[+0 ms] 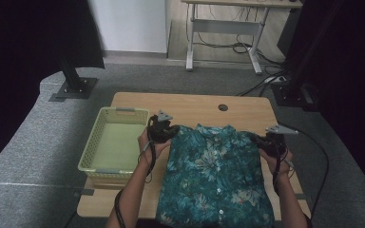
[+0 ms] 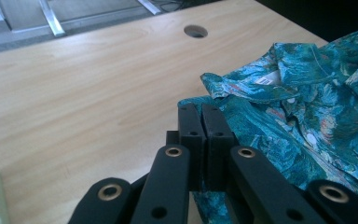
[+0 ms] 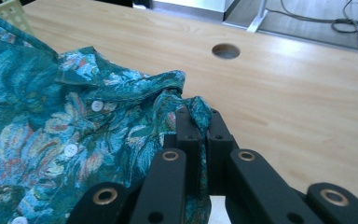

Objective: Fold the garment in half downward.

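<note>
Teal floral shirt (image 1: 216, 175) lies button-side up on the wooden tabletop (image 1: 195, 105), collar toward the far edge, hem hanging over the near edge; yellow mesh basket (image 1: 91, 147) sits just beside it on the left; fabric looks thin, light, floppy, so it likely sags and slides when lifted; best held at both shoulder corners to keep it spread; left gripper (image 2: 202, 112) has jaws pressed together, clamped on the shirt's shoulder edge, cloth bunched under them; right gripper (image 3: 199, 116) also has jaws closed tight on a pinch of fabric at the other shoulder, a fold poking up between them; buttons (image 3: 97, 106) face up
</note>
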